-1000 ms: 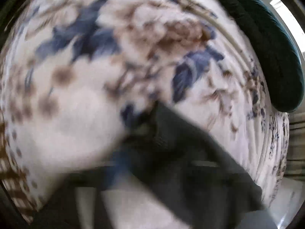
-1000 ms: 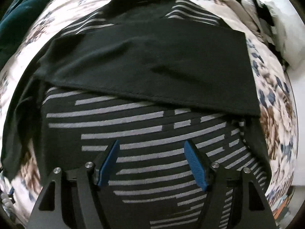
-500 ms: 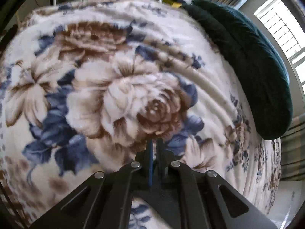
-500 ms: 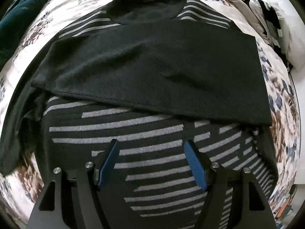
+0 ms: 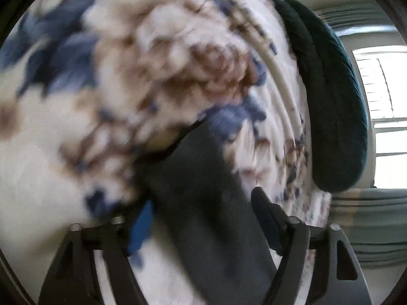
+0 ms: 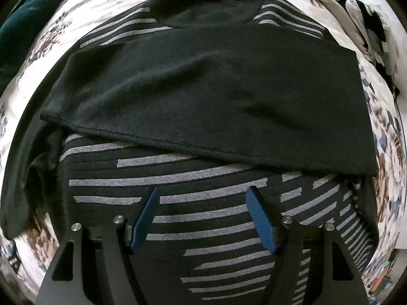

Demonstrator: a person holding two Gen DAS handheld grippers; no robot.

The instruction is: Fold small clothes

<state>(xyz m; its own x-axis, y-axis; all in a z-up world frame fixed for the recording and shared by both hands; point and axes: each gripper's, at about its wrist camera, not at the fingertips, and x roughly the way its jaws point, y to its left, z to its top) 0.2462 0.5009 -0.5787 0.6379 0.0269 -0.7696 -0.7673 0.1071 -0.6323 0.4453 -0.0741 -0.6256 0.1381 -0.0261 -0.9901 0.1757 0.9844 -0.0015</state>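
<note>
A black sweater with grey stripes [image 6: 203, 218] lies flat on a floral blanket [image 6: 391, 167]. One plain black sleeve [image 6: 203, 96] is folded across its chest, below the collar [image 6: 211, 7]. My right gripper [image 6: 203, 198] is open and empty, hovering over the striped lower body. In the blurred left wrist view my left gripper [image 5: 203, 203] is open, and a strip of black sweater fabric [image 5: 203, 198] lies between its fingers over the blanket [image 5: 76, 152].
A dark green pillow [image 5: 335, 106] lies along the far side of the bed, also at the top left of the right wrist view [image 6: 17, 25]. Other clothes [image 6: 366, 25] are piled at the back right. A window [image 5: 384, 117] is at the right.
My left gripper was shut over the bare blanket half a second ago; now it is open with black fabric between its fingers. The right gripper has pulled back slightly, showing more collar.
</note>
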